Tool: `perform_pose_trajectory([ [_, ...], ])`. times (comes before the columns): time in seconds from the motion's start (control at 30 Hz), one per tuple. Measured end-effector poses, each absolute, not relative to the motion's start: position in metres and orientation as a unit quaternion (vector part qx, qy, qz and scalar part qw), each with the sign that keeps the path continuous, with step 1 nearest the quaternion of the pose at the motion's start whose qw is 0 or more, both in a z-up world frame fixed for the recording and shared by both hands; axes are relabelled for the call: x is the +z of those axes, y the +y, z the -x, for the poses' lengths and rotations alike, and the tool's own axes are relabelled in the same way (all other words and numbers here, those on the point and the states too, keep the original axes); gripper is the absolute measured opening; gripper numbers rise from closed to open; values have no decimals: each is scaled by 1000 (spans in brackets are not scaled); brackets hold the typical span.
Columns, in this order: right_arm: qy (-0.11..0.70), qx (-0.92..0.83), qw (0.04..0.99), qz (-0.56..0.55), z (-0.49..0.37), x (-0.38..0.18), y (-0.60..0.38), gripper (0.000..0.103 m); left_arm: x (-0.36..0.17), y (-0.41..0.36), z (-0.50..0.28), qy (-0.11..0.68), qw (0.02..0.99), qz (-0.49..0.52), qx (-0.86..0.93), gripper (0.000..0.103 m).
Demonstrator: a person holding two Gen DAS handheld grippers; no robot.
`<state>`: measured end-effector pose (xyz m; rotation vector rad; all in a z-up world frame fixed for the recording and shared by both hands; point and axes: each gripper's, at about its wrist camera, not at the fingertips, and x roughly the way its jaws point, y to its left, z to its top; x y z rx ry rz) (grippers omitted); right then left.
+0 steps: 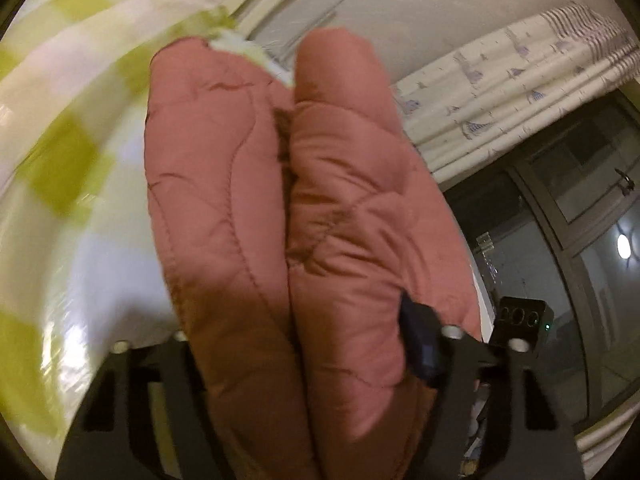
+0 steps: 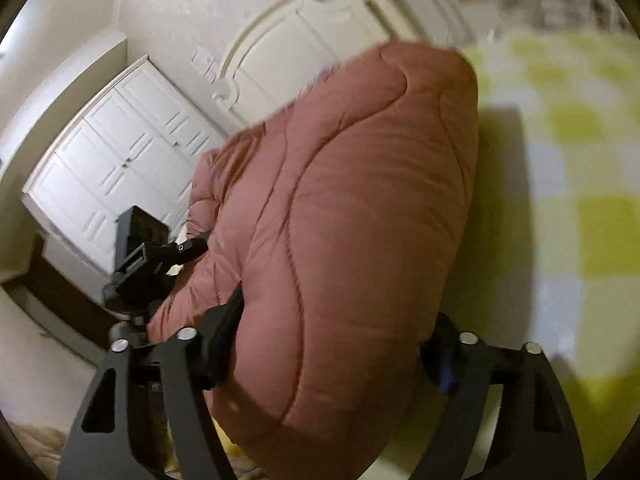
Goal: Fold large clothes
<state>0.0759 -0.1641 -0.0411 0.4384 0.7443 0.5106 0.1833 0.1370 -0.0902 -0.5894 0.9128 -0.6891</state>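
A puffy, quilted pink jacket (image 1: 280, 200) fills the middle of the left wrist view, doubled into two thick rolls side by side. My left gripper (image 1: 296, 356) is shut on the jacket; its right finger (image 1: 420, 344) presses into the padding and the left finger is hidden behind the fabric. In the right wrist view the same pink jacket (image 2: 344, 220) bulges as one thick bundle. My right gripper (image 2: 332, 356) is shut on it, with both fingertips (image 2: 220, 340) sunk into the sides. The jacket is held above the bed.
A yellow-and-white checked bedspread (image 1: 68, 152) lies under and beside the jacket, also in the right wrist view (image 2: 568, 200). A camera on a tripod (image 2: 140, 256) stands left of the bed. White wardrobe doors (image 2: 112, 168), a patterned curtain (image 1: 500, 92) and a dark window (image 1: 560, 240) are behind.
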Motion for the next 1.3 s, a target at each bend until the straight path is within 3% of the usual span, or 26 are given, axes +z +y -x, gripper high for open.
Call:
perform_pose_trajectory([
  [0.23,268,162,932,-183,-89,19,-213,70,-33,58,-241,382,816,249,-356,57],
  [0.33,264,133,939,-174,-119,28,-240,71,-34,31,-272,374,821,250,-351,58],
  [0.43,325,84,925,-175,-166,-5,-253,75,-70,7,-307,429,823,243,-282,69],
  [0.47,355,53,918,-166,-178,-22,-253,88,-84,3,-313,443,822,241,-264,85],
  [0.5,365,39,914,-172,-185,-33,-254,90,-90,3,-314,440,822,250,-260,94],
  [0.57,350,54,909,-220,-180,-44,-260,95,-94,7,-310,436,823,263,-252,95],
  [0.7,299,28,932,-203,-141,-27,-252,96,-58,20,-278,386,873,214,-207,96],
  [0.77,261,15,948,-183,-115,-14,-250,96,-27,31,-244,323,909,187,-184,101],
  [0.9,175,-28,977,-119,-53,17,-238,98,24,41,-164,211,967,104,-103,101],
  [1.03,126,-70,987,-70,-5,21,-224,98,37,35,-90,129,991,38,-18,101],
  [1.3,132,-53,989,-46,36,10,-210,98,10,-2,-29,141,989,4,-35,101],
])
